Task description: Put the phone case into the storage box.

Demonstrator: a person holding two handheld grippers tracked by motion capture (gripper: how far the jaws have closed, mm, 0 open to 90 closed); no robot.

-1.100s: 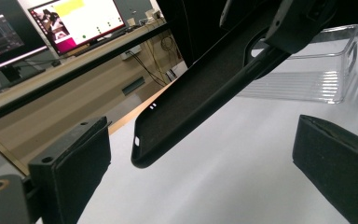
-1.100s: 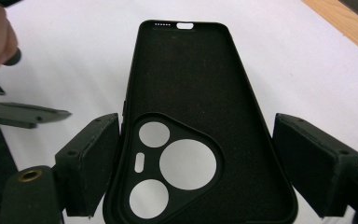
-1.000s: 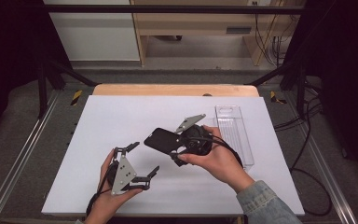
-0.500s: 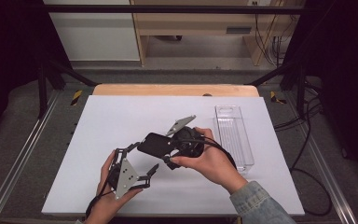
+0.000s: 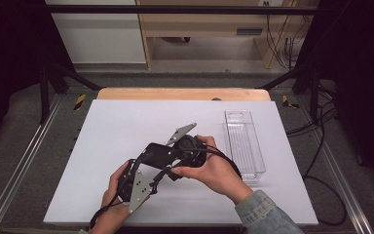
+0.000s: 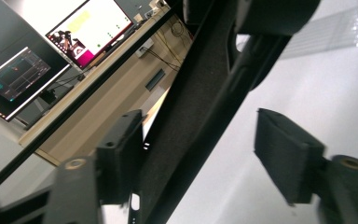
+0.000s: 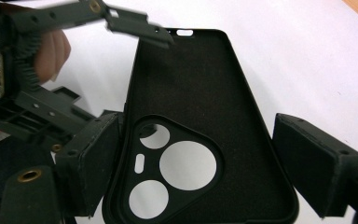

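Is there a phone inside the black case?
Empty. The black soft phone case shows its bare inner lining, and the white table shows through its camera holes.

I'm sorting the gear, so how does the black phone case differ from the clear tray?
The phone case is black and opaque; the tray is see-through. The phone case sits between the right gripper's jaws; the tray rests on the table. The phone case has camera holes; the tray's walls are plain. Both are empty.
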